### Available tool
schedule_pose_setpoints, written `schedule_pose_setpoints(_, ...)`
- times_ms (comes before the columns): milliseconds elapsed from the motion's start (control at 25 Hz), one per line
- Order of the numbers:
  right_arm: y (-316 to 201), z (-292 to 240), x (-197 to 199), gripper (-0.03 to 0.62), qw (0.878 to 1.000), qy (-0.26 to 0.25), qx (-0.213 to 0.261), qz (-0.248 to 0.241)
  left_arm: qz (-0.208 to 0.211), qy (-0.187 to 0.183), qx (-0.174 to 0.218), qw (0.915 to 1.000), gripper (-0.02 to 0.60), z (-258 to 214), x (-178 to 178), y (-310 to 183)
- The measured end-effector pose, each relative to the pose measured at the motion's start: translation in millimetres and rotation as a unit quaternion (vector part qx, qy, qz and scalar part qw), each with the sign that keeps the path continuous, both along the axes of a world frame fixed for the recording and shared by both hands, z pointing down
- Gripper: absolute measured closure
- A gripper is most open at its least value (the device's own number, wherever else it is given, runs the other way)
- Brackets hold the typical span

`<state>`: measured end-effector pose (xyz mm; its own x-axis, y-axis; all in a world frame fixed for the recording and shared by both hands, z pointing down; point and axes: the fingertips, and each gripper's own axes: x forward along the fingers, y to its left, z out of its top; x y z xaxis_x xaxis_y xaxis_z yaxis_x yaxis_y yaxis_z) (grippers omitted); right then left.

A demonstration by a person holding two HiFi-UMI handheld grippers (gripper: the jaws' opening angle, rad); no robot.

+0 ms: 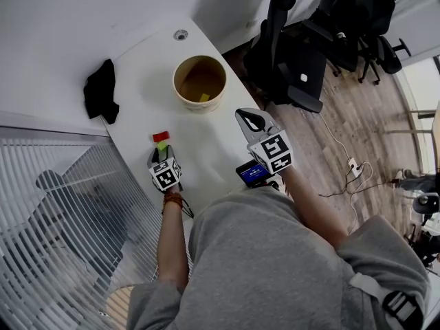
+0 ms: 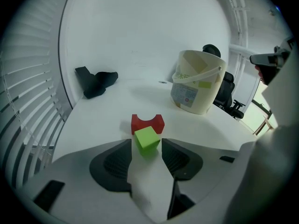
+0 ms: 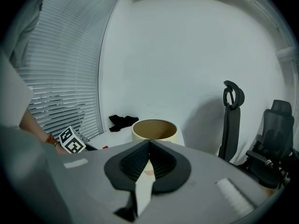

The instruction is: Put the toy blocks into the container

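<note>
Left gripper view: left gripper (image 2: 146, 142) jaws stood apart around green cube (image 2: 147, 138), not pinching it. Red block (image 2: 147, 123) sat just behind, near bench (image 2: 107, 115) left edge. Cube looked light, rigid, smooth: take the flat opposite faces. Right gripper (image 3: 148, 146) jaws were clenched on nothing.

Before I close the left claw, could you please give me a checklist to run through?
1. Green cube sits between the left claw tips: ok.
2. Left claw open, pads not pressing: ok.
3. Red block clear of the cube: cannot tell, it sits right behind.
4. Container upright, mouth uncovered: ok.
5. Right claw shut, empty, away from the blocks: ok.
</note>
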<state>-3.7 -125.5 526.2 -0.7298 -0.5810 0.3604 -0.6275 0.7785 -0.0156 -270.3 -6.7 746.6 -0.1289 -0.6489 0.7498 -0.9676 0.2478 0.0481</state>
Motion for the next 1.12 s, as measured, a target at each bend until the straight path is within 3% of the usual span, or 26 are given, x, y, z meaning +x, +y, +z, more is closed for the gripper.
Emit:
schedule_pose_setpoints(320, 1.0, -0.6, -1.5, 0.583, 1.000, 0.001, -0.001, -0.001, 0.003, -0.003, -0.002, 1.0000, 0.437, -0.7, -0.9, 2.1)
schedule_pose_setpoints(1120, 5.7, -3.0, -6.4, 0.583, 1.000, -0.006, -0.001, -0.006, 0.009, -0.016, 0.024, 0.9995, 0.442, -19.9, -0.5, 6.2)
